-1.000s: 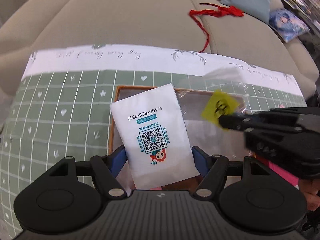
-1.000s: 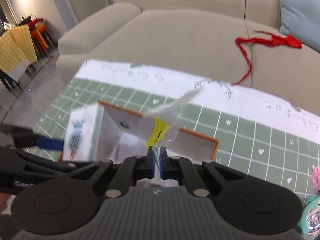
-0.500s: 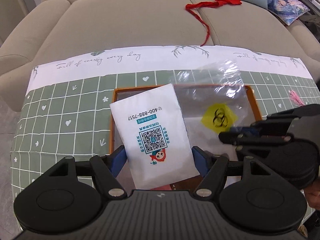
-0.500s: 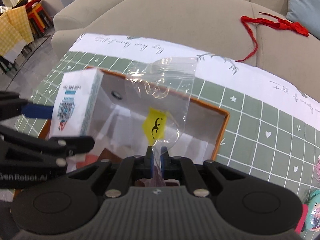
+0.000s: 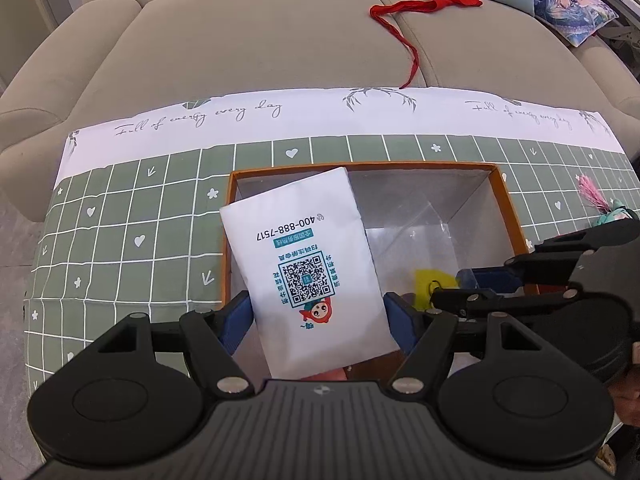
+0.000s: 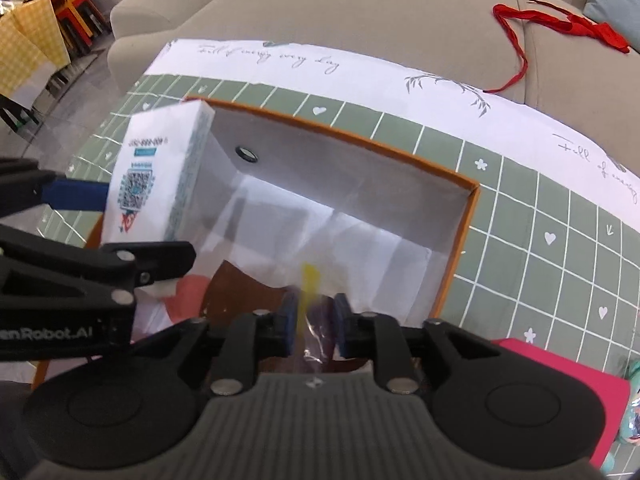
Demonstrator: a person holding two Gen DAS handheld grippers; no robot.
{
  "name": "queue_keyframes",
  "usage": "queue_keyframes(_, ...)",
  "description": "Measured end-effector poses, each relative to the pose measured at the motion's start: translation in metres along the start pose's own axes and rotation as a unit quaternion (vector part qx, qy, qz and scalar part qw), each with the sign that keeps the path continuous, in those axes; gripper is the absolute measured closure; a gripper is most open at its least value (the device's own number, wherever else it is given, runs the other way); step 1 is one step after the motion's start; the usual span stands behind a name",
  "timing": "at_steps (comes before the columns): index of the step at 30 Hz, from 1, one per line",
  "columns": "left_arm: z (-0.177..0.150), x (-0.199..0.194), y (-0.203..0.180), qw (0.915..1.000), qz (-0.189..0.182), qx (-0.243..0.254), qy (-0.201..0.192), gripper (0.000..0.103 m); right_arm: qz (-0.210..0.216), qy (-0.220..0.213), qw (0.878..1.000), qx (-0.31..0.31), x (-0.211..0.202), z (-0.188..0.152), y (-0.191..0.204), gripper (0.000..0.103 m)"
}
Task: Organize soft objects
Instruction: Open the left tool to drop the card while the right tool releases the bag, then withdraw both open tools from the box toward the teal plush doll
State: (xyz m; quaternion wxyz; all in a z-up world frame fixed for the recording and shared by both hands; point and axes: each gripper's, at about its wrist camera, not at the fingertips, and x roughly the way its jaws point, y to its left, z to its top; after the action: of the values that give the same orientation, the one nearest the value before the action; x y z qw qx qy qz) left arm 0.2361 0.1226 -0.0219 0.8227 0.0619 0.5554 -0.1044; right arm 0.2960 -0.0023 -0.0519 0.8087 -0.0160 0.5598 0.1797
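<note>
Orange-rimmed box (image 5: 505,200), white inside, on the green checked cloth (image 5: 132,216) over the tabletop, sofa (image 5: 260,32) behind.

Left gripper (image 5: 316,316): fingers (image 5: 236,318) set wide, clamping a white tissue pack (image 5: 308,264) with QR code, held over the box's left half.

Right gripper (image 6: 314,322): fingers (image 6: 289,316) narrow and opening; clear plastic bag (image 6: 314,344) with yellow tag (image 6: 310,280) between them, low inside the box, pads apparently off it.

Red ribbon (image 5: 420,4) on the sofa. Pink item (image 6: 560,376) just right of the box.
</note>
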Motion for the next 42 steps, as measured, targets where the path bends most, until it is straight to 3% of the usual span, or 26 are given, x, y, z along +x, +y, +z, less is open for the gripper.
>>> queue_keyframes(5, -0.001, -0.003, -0.001, 1.0000, -0.001, -0.004, -0.006, 0.021, -0.001, -0.004, 1.000, -0.029, -0.007, -0.003, 0.005, 0.082)
queue_keyframes(9, -0.001, -0.008, -0.002, 0.9998, -0.008, -0.009, -0.016, 0.016, 0.000, -0.010, 0.999, -0.037, -0.012, -0.006, 0.008, 0.073)
queue_keyframes(14, -0.001, -0.012, -0.007, 0.9998, 0.009, -0.005, -0.018, 0.015, -0.002, -0.010, 0.999, -0.044, -0.019, -0.008, 0.011, 0.072)
queue_keyframes(22, -0.001, -0.020, -0.011, 0.9997, 0.005, -0.011, -0.021, 0.013, 0.000, -0.019, 0.999, -0.047, -0.031, -0.011, 0.010, 0.069)
queue_keyframes(25, 0.001, -0.027, -0.010, 0.9992, 0.020, -0.020, -0.028, 0.013, 0.003, -0.025, 0.999, -0.047, -0.036, -0.012, 0.010, 0.062)
queue_keyframes(34, 0.009, -0.088, -0.010, 0.9966, 0.023, -0.052, -0.059, 0.013, 0.011, -0.049, 0.998, -0.041, -0.064, -0.014, 0.006, 0.058)
queue_keyframes(39, 0.001, -0.130, -0.035, 0.9956, 0.015, -0.043, -0.083, 0.013, 0.011, -0.087, 0.996, -0.032, -0.098, -0.022, -0.003, 0.056)
queue_keyframes(42, -0.012, -0.152, -0.057, 0.9936, -0.010, -0.042, -0.104, 0.013, -0.005, -0.112, 0.993, -0.024, -0.126, -0.034, -0.018, 0.052)
